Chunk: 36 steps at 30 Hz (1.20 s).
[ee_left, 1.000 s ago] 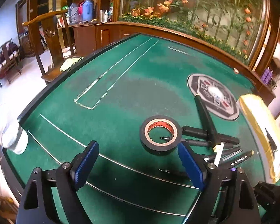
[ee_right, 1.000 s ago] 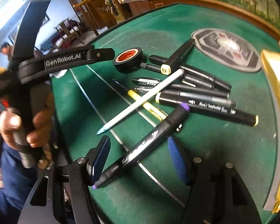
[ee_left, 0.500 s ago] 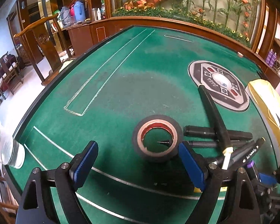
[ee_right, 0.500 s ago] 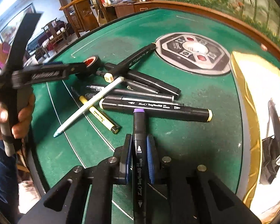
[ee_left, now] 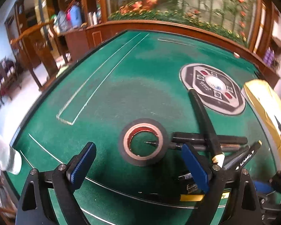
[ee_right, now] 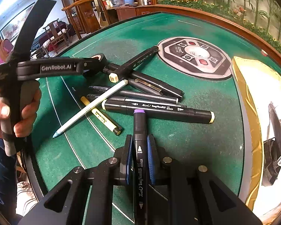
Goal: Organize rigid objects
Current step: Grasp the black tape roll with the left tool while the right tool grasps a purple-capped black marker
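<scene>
Right wrist view shows a wood-panelled room and the green felt desk [ee_right: 196,140] carrying a pile of pens [ee_right: 144,93] and a tape roll [ee_left: 143,141]. Right tongs [ee_right: 140,161] are clenched on a purple-capped marker [ee_right: 139,140] just beside the pile. Left tongs [ee_left: 138,162] hang released before the roll.

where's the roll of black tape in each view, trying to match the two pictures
Left wrist: the tape roll lies flat on the green table, low centre, just beyond the open left tool.
Right wrist: the tape roll is upper left, mostly hidden behind the left tool's body.
Shared landmark: the grey round panel set into the table.
</scene>
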Each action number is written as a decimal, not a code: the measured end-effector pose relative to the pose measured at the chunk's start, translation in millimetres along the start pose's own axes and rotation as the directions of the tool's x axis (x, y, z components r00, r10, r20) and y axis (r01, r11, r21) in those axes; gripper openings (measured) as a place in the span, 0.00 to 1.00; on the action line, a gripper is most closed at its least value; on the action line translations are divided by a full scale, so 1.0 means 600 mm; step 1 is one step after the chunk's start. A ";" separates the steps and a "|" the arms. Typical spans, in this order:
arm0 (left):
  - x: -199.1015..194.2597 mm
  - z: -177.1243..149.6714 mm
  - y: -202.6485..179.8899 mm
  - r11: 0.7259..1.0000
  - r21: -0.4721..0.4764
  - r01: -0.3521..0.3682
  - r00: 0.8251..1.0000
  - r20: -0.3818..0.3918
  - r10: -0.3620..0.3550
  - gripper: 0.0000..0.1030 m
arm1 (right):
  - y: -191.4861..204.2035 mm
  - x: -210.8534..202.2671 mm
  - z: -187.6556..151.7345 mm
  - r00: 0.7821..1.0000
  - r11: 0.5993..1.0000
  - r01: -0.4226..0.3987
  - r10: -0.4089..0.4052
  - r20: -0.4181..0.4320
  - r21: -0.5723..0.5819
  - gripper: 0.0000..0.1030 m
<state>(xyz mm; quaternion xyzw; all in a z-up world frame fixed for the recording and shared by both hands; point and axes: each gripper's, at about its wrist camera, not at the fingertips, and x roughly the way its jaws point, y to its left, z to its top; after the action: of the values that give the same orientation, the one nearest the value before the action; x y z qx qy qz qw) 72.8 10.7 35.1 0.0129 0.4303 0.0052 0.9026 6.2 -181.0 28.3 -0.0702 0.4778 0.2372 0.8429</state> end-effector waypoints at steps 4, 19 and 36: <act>0.016 0.003 -0.006 1.000 0.017 -0.026 0.999 -0.024 0.026 0.94 | -0.003 0.001 0.001 1.000 1.000 -0.009 0.009 0.001 0.010 0.14; 0.037 -0.004 0.018 0.991 -0.106 0.083 0.994 -0.067 -0.091 0.65 | -0.014 -0.001 0.001 0.998 0.997 -0.057 0.058 -0.005 0.051 0.14; -0.011 -0.069 0.010 0.998 -0.038 0.051 0.995 -0.086 -0.054 0.66 | -0.016 -0.011 0.001 0.997 0.996 -0.073 0.072 0.011 0.052 0.14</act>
<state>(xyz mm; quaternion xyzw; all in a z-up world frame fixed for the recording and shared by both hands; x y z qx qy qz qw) 36.5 17.6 14.6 -0.0150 0.4693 -0.0102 0.8829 8.1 -191.3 33.2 -0.0297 0.4821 0.2554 0.8375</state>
